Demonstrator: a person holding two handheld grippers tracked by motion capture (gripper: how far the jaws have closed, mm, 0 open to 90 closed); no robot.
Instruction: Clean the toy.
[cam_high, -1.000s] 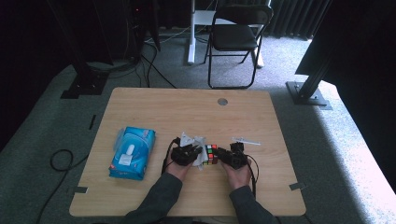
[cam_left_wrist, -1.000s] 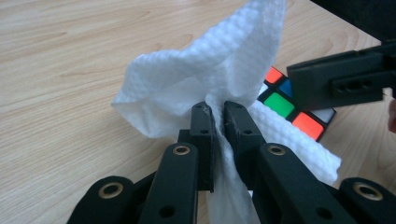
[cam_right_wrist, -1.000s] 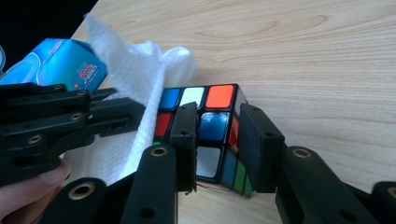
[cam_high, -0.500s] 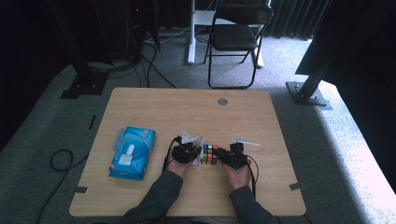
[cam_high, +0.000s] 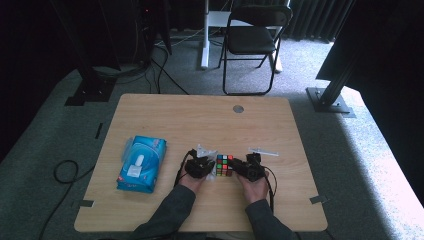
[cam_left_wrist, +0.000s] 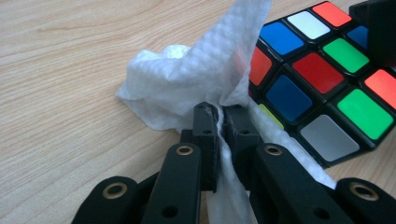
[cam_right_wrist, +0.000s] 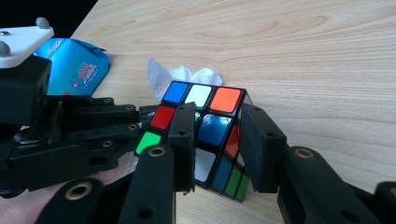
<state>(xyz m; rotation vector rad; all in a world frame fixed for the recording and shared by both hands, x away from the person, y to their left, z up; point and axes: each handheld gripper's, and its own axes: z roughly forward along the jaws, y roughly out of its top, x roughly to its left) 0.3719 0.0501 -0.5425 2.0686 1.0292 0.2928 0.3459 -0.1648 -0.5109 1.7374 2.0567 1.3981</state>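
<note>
A blue wipes pack (cam_high: 142, 162) lies at the table's (cam_high: 200, 115) left. Just right of it, the left gripper (cam_left_wrist: 219, 122) has its jaws pinched tight on a white wipe (cam_left_wrist: 196, 79) — pressed against the puzzle cube (cam_high: 224, 164). The right gripper (cam_right_wrist: 217, 140) clamps that cube on two sides, near the table's front middle.

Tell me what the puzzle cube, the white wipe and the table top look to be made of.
Puzzle cube: likely hard plastic, glossy; black frame with smooth coloured tiles that catch the light.
White wipe: seemingly nonwoven tissue or cloth, matte; a fine dimpled pattern and soft crumpled folds, pinched in the left gripper.
Table top: wood or wood-look laminate, satin; pale grain lines, though which one is unclear.
</note>
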